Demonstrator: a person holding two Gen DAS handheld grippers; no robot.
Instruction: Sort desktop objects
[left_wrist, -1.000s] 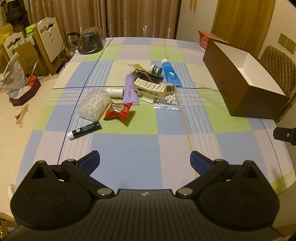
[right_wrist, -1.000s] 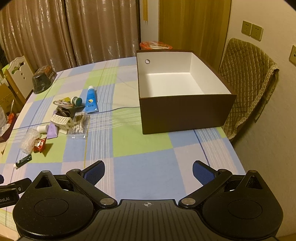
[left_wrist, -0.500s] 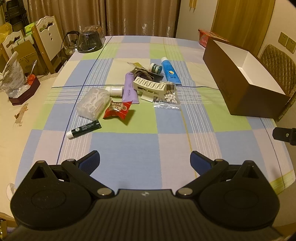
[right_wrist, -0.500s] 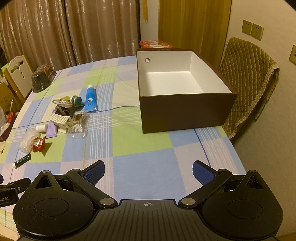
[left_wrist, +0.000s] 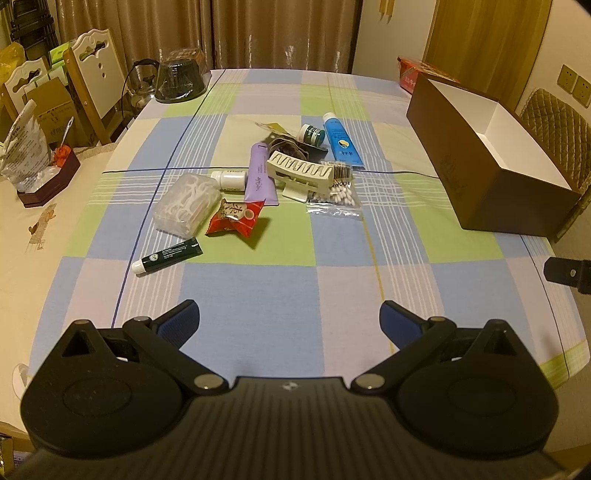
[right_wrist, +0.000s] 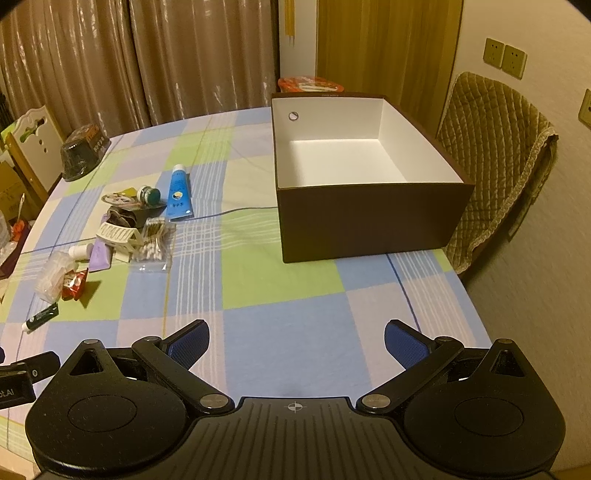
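A clutter of small items lies mid-table: a blue tube (left_wrist: 341, 139), a purple tube (left_wrist: 260, 173), a cream rack (left_wrist: 304, 173), a bag of cotton swabs (left_wrist: 338, 192), a red snack packet (left_wrist: 236, 218), a clear box of floss picks (left_wrist: 186, 205), a dark green tube (left_wrist: 168, 256), a white bottle (left_wrist: 229, 180) and a green-capped jar (left_wrist: 312, 133). An empty brown box (right_wrist: 365, 177) with a white inside stands at the right. My left gripper (left_wrist: 288, 319) is open near the front edge, well short of the clutter. My right gripper (right_wrist: 295, 341) is open too, nothing between its fingers.
The checked tablecloth (left_wrist: 258, 288) covers the table. A dark domed container (left_wrist: 181, 79) sits at the far left corner. A padded chair (right_wrist: 491, 158) stands right of the box. A red package (right_wrist: 310, 84) lies behind the box. Chairs and a bag (left_wrist: 24, 147) crowd the left side.
Both views have shifted slightly, the clutter and box sitting a little higher in frame. Both grippers stay open and nothing on the table has moved.
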